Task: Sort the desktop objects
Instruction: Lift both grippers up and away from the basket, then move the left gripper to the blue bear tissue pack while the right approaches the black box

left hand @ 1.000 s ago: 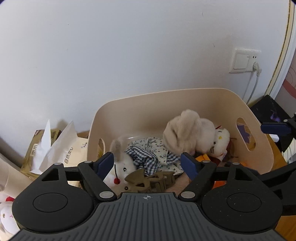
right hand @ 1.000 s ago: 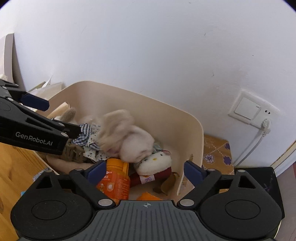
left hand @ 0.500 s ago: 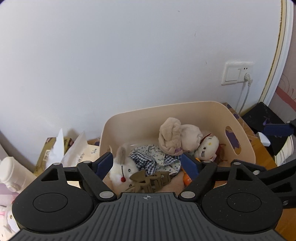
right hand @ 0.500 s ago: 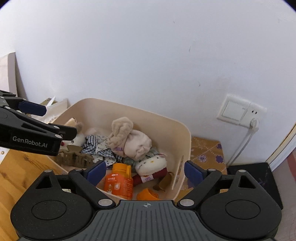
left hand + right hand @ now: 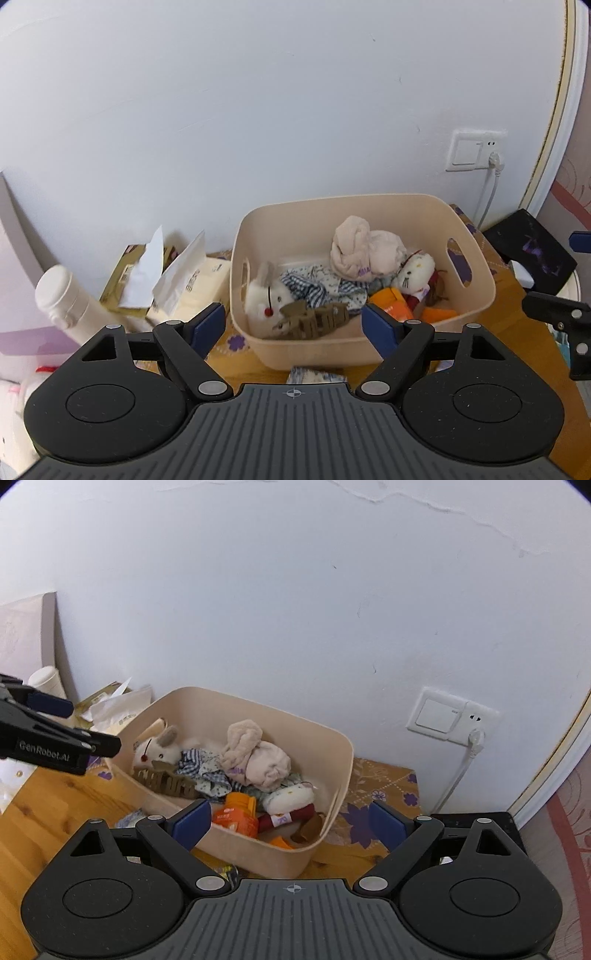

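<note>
White wall switch-socket [image 5: 451, 716], plugged white cable [image 5: 458, 771], patterned floor [image 5: 576, 819]

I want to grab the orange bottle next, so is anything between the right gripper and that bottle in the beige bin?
Only the beige plastic bin's near wall lies between the open right gripper and the orange bottle. From above, nothing covers the bottle; the white plush cat lies right beside it.

home, plush toys [image 5: 413, 271], tissue packs [image 5: 192, 284]

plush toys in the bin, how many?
2. White bunny lies at the bin's left end; white cat plush lies toward the right end, beside the pink cloth bundle. More may be buried underneath.
</note>
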Demonstrator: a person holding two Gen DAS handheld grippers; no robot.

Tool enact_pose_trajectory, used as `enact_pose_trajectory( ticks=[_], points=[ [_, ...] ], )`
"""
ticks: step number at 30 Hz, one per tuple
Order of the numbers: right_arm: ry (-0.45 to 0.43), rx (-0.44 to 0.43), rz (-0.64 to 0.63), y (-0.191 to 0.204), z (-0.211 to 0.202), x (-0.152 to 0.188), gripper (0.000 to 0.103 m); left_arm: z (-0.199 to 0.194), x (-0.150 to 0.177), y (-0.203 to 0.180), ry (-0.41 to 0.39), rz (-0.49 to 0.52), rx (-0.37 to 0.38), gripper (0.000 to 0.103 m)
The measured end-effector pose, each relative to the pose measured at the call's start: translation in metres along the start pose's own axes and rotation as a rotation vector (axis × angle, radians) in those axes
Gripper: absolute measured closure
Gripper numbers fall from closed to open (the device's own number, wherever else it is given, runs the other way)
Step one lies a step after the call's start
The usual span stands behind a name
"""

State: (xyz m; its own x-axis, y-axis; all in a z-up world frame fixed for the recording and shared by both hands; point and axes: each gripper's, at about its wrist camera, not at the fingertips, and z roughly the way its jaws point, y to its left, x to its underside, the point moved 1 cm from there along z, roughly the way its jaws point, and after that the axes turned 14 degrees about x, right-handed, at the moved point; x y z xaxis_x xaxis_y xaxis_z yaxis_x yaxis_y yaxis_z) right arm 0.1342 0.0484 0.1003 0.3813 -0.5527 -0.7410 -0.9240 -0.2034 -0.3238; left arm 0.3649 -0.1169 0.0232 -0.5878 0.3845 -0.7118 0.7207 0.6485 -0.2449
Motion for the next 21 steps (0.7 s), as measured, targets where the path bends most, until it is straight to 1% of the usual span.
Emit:
enact_pose_trajectory(
  ticks=[1, 11, 18, 21],
  points=[
    [-0.003, 0.002, -0.009, 0.001, -0.002, 0.002, 0.0, -0.004, 0.003, -0.001, 0.0, -0.004, 0.002, 0.021],
    [-0.048, -0.034, -0.06, 0.014, -0.038, 0.034, 0.0, -0.027, 0.037, -0.004, 0.022, -0.006, 0.006, 0.021],
    [-0.04, -0.051, -0.092, 0.021, -0.049, 0.056, 0.0, -0.039, 0.064, 0.001, 0.02, -0.016, -0.011, 0.021],
    [-0.033, -0.056, -0.092, 0.024, -0.049, 0.066, 0.0, -0.04, 0.075, 0.007, 0.039, -0.027, -0.009, 0.021]
  ],
)
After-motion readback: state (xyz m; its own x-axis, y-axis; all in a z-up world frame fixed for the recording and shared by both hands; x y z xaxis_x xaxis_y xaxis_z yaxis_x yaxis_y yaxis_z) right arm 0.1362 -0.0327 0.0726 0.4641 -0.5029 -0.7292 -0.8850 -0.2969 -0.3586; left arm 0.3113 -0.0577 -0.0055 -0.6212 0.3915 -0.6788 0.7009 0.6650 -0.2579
